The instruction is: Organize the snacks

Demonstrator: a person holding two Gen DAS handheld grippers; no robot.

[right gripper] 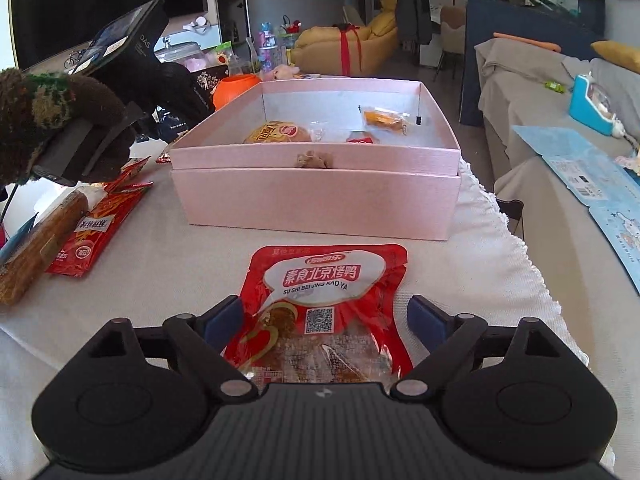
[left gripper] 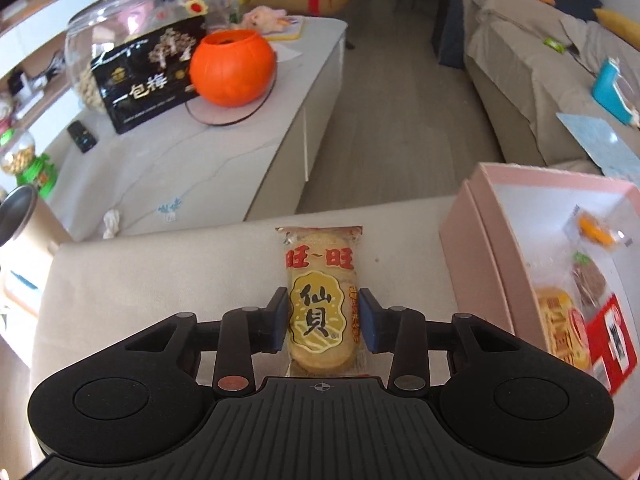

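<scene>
Grey cloth-covered table (right gripper: 168,248) holds an open pink cardboard box (right gripper: 316,200). Left gripper (left gripper: 323,316) narrowly brackets a yellow rice-cracker packet (left gripper: 320,292), pads apparently just clear. Right gripper (right gripper: 326,320) gapes around a red foil snack pouch (right gripper: 324,304), untouched.

1. An orange pumpkin-shaped pot (left gripper: 232,68) stands near the far edge of the low white cabinet (left gripper: 224,160).
2. A black box with white lettering (left gripper: 148,80) sits just beside the pot, touching a large glass jar (left gripper: 100,32) behind it.
3. A black remote control (left gripper: 82,136) lies near the cabinet's left edge.
4. A grey-covered sofa (right gripper: 532,92) carries a blue toy case (right gripper: 592,104) and a pale blue booklet (right gripper: 576,164).
5. A yellow armchair (right gripper: 344,46) stands far back.
</scene>
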